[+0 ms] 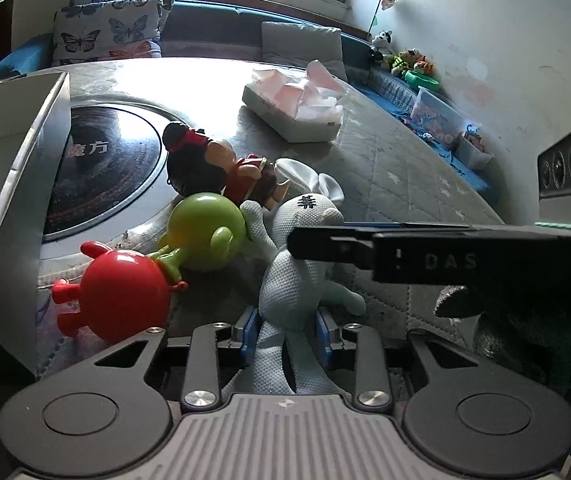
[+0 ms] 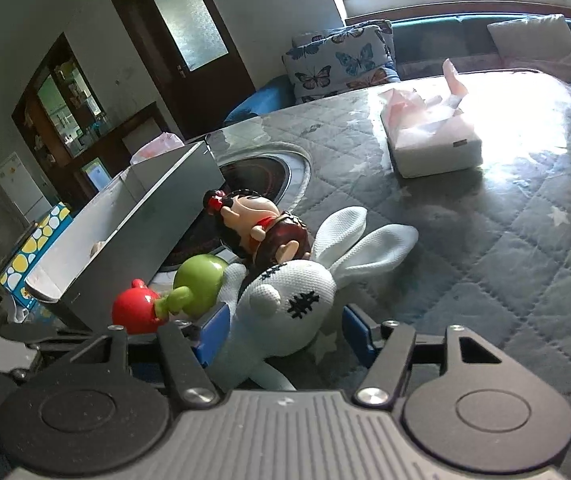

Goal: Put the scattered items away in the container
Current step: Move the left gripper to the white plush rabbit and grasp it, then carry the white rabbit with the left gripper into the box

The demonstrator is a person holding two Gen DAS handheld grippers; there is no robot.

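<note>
A white plush rabbit (image 1: 297, 276) lies on the quilted table. My left gripper (image 1: 285, 332) has its blue-padded fingers on either side of the rabbit's lower body and looks shut on it. My right gripper (image 2: 285, 336) brackets the rabbit's head (image 2: 289, 304) with a clear gap on the right side, so it is open. A red toy (image 1: 121, 296), a green toy (image 1: 205, 232) and a boy figurine (image 1: 221, 172) lie just beyond the rabbit. The grey open box (image 1: 17, 184) stands at the left, with a small toy inside. The right gripper's finger (image 1: 405, 248) crosses the left wrist view.
A tissue box (image 1: 293, 108) sits further back on the table (image 1: 405, 184). A round black hob (image 1: 101, 168) is set into the table beside the grey box. Cushions and a bench with toys lie behind. A patterned box (image 2: 33, 256) stands behind the grey box.
</note>
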